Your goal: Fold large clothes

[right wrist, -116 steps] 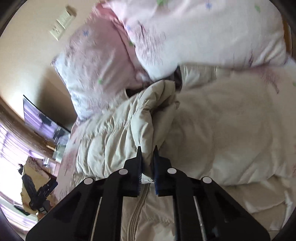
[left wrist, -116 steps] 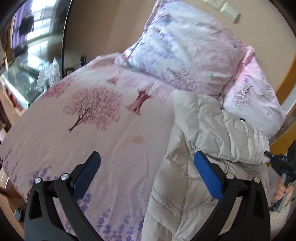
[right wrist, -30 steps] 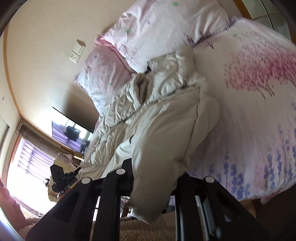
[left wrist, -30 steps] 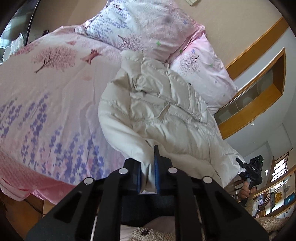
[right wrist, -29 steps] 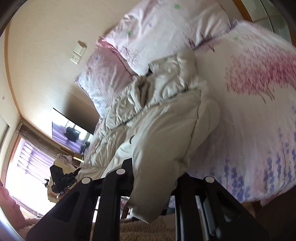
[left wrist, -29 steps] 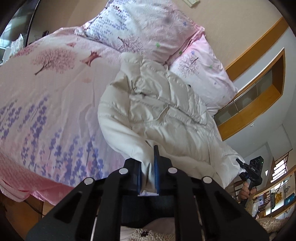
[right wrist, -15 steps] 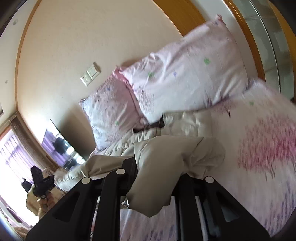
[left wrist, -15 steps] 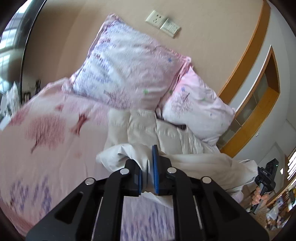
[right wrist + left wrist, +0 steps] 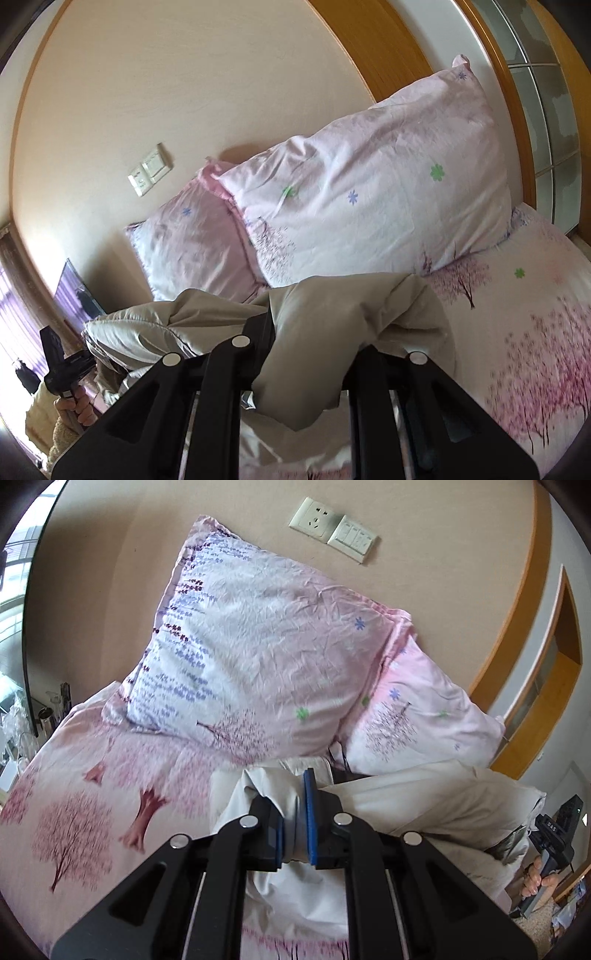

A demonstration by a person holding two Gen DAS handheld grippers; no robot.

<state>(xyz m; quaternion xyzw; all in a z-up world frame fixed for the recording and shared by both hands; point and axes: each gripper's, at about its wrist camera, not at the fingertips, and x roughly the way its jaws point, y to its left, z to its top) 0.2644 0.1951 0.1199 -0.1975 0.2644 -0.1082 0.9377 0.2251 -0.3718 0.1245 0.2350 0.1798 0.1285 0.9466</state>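
Between my two tools the cream padded jacket (image 9: 424, 805) hangs stretched, its long axis running from one hand to the other, lifted off the bed (image 9: 74, 794) with the pillows (image 9: 258, 657) just beyond it. Left tool (image 9: 295, 823) is clamped on one bunched edge of it; right tool (image 9: 306, 354) is buried under draped fabric, closed on the other end as I judge. Puffy, quilted and limp, the jacket sags in the middle, so laying it forward needs both hands moving level together.
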